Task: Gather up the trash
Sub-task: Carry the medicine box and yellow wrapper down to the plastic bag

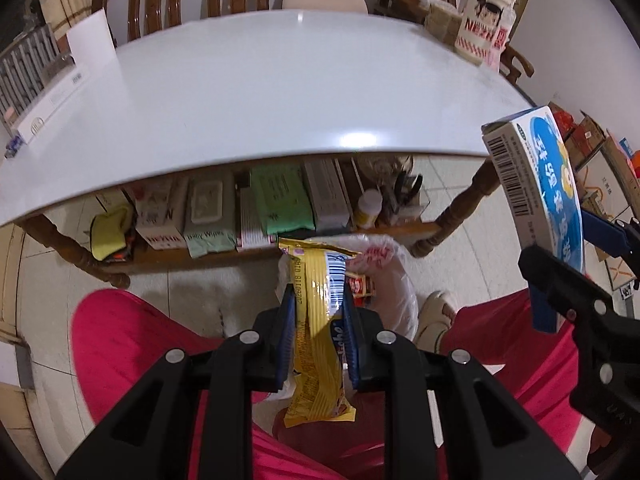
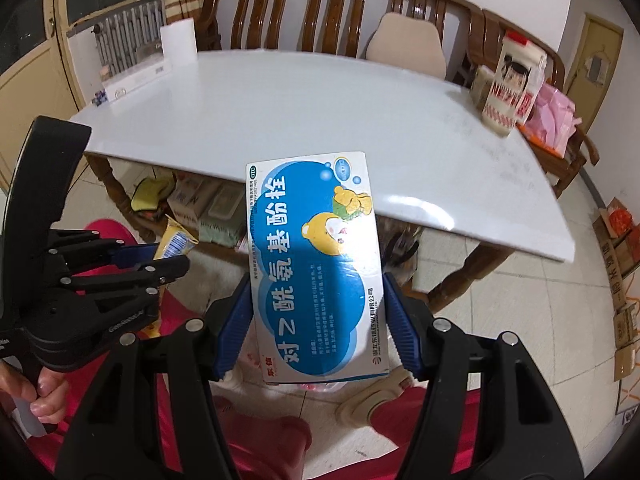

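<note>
Two grippers, each loaded. The left gripper [image 1: 316,304] is clamped narrow on a yellow snack wrapper [image 1: 320,320], held upright just above a clear plastic bag [image 1: 394,276]. The bag lies on the floor on the near side of the white table [image 1: 256,92], between the person's red-clad knees. The right gripper [image 2: 316,312] grips a blue-and-white medicine box [image 2: 316,264] across its width, also on the table's near side, right of the wrapper.
</note>
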Motion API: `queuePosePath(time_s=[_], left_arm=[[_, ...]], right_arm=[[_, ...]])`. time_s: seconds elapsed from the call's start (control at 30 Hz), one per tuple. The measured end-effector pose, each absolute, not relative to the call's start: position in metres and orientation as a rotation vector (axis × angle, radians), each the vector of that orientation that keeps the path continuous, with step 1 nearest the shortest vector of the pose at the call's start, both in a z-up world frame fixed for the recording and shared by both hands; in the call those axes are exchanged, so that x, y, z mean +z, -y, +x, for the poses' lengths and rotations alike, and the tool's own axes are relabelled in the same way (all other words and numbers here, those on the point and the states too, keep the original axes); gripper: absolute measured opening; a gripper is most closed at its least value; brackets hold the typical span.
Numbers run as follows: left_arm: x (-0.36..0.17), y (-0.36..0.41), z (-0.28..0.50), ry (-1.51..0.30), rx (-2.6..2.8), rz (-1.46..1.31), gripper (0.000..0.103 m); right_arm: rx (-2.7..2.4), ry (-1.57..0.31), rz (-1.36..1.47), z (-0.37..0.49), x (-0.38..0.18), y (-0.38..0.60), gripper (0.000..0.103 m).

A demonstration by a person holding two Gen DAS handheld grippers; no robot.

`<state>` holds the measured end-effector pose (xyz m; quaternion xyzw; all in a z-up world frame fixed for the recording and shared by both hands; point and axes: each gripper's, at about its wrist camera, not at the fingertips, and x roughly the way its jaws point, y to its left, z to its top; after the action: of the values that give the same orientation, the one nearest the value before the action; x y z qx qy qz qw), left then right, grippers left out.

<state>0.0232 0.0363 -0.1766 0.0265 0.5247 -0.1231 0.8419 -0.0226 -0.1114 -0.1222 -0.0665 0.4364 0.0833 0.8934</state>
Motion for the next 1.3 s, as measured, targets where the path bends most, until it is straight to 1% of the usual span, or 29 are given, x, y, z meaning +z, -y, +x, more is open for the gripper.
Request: queuePosePath(time_s=[0.23, 0.5, 1.0, 1.3], left_arm=[[-0.219, -0.03, 0.029, -1.171, -0.259, 0.063, 0.022], [-0.248, -0.021, 0.042, -1.209, -0.264, 0.07, 0.022], [-0.324, 0.009, 0.076, -1.362, -0.31, 0.103, 0.022], [-0.376, 0.01, 0.096, -1.479, -0.302, 0.077, 0.022]], right_arm=[[0.18, -0.999, -0.091, -0.017, -0.168, 0.113, 0.061], [0.183, -1.071, -0.078, -0.003, -0.205, 0.112, 0.061], [0.141, -1.234, -0.021, 0.042, -0.283, 0.127, 0.061], [0.122, -1.339, -0.002, 0.064, -0.331, 0.133, 0.061]])
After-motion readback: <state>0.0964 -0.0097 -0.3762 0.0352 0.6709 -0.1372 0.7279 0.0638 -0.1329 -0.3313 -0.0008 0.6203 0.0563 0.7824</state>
